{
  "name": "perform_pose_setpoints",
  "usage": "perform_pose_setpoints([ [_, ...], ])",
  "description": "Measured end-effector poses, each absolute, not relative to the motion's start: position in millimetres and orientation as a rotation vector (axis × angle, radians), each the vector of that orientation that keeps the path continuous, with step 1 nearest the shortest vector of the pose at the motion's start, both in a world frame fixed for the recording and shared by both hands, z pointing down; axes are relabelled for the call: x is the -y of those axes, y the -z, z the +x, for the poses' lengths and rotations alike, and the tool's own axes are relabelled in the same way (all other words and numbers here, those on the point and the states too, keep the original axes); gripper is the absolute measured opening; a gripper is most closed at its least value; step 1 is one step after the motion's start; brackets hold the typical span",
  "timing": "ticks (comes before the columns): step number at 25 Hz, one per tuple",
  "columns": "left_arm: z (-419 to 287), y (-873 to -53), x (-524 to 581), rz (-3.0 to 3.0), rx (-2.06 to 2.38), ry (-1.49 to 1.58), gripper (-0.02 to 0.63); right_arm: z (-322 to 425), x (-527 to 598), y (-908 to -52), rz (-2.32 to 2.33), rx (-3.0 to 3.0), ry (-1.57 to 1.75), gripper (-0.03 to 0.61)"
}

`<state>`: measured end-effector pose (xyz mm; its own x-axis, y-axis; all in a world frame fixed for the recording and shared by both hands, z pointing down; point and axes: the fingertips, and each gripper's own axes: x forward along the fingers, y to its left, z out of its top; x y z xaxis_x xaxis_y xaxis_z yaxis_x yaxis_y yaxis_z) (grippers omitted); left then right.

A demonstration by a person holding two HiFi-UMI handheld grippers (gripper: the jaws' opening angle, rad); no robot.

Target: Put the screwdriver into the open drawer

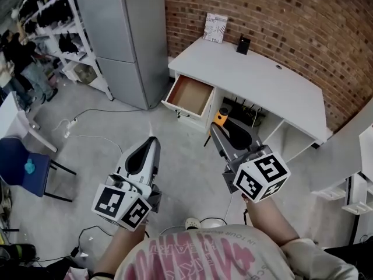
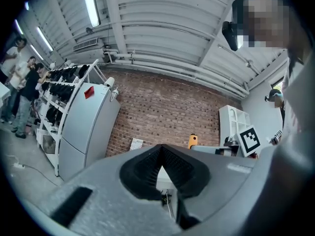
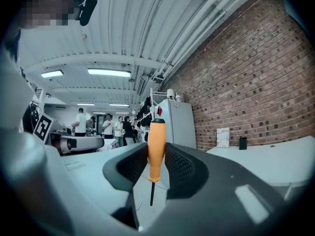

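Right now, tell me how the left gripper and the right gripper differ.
The right gripper clamps an orange-handled screwdriver, handle up; the left gripper holds nothing. The left gripper's jaws meet at their tips; the right gripper's jaws stand apart on the handle. Both point toward the white desk with the open drawer.

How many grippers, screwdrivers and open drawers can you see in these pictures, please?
grippers: 2, the left gripper and the right gripper
screwdriver: 1
open drawer: 1
Total: 4
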<state>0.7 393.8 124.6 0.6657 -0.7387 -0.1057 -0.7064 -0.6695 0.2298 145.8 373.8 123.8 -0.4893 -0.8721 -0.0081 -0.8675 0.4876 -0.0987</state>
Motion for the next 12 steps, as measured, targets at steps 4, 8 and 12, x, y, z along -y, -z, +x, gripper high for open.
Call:
perform_pose_setpoints([
  [4, 16.0, -131.7, -374.0, 2.71, 1.174, 0.271, 0.002, 151.8, -353.6, -123.6, -1.53, -2.674, 0.107, 0.124],
  [8, 26.2, -145.5, -361.3, 2.697, 1.156, 0.245, 0.002, 157.4, -340.3, -136.4, -1.52, -2.68, 0.135, 0.124],
  [12, 32.9, -160.7, -349.5, 2.677, 1.141, 0.184, 0.002, 163.6, -327.8, -152.2, -1.516, -2.678, 0.205, 0.124],
])
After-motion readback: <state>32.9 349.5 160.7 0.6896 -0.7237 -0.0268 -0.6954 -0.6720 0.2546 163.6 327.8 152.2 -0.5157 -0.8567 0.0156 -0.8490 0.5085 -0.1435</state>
